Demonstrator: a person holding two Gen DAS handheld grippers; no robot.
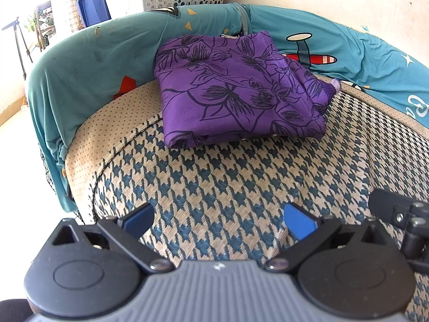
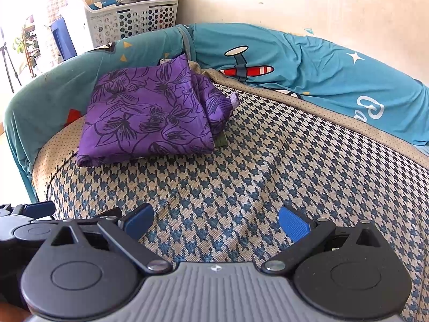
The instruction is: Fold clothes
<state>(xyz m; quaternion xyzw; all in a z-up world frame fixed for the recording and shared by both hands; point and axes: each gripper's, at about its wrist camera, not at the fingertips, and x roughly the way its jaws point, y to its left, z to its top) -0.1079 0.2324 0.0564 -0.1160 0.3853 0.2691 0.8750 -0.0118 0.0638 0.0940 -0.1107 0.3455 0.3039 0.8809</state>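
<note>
Both the left gripper [image 1: 218,221] and right gripper [image 2: 215,221] are held wide and empty; the folded purple floral garment [image 1: 236,91] risks being dragged open if snagged at its loose right-hand layers.

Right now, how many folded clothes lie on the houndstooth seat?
1 for certain: the purple floral folded garment lies at the back left of the blue-and-beige houndstooth seat, against the teal cover. A green edge peeks from beneath it, so another piece may be hidden.
</note>
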